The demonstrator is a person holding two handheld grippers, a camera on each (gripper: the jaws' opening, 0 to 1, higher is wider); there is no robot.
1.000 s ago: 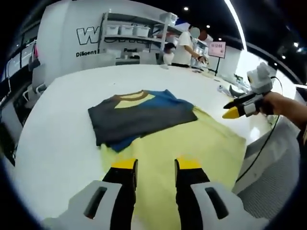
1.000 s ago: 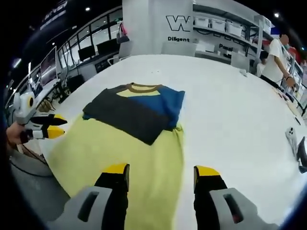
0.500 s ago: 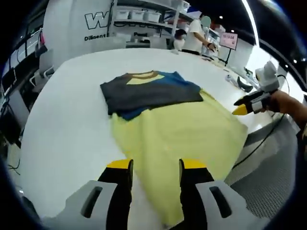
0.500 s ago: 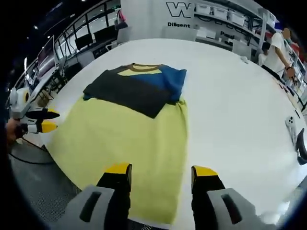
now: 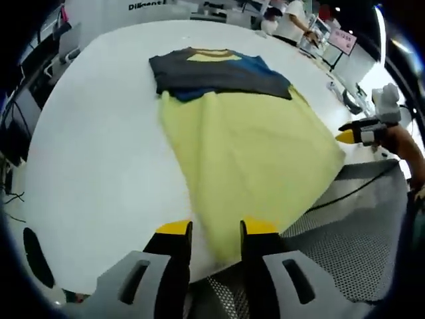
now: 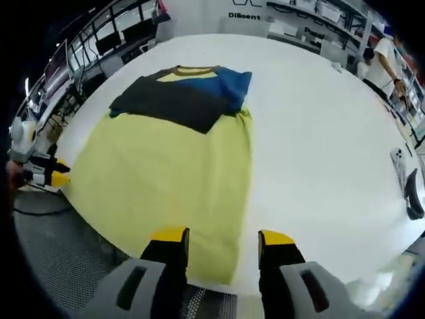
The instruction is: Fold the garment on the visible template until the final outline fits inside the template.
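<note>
Left gripper [image 5: 209,229]: jaws apart, holding nothing, over the yellow rectangular template's [image 5: 252,146] near edge.
Right gripper [image 6: 222,238]: released, likewise.
Folded grey-and-blue T-shirt [image 6: 182,93]: at the template's far end.

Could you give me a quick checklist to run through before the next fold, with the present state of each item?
1. Left gripper free of cloth: ok, jaws apart with nothing between them.
2. Right gripper free of cloth: ok, jaws apart, empty.
3. Garment in sight and on the white table: ok, its grey, blue and yellow parts lie folded over the far end of the yellow template.
4. Garment outline inside the template: not ok, its far part lies past the template's far edge.
5. Template flat on the table: not ok, its near end hangs over the table edge.
</note>
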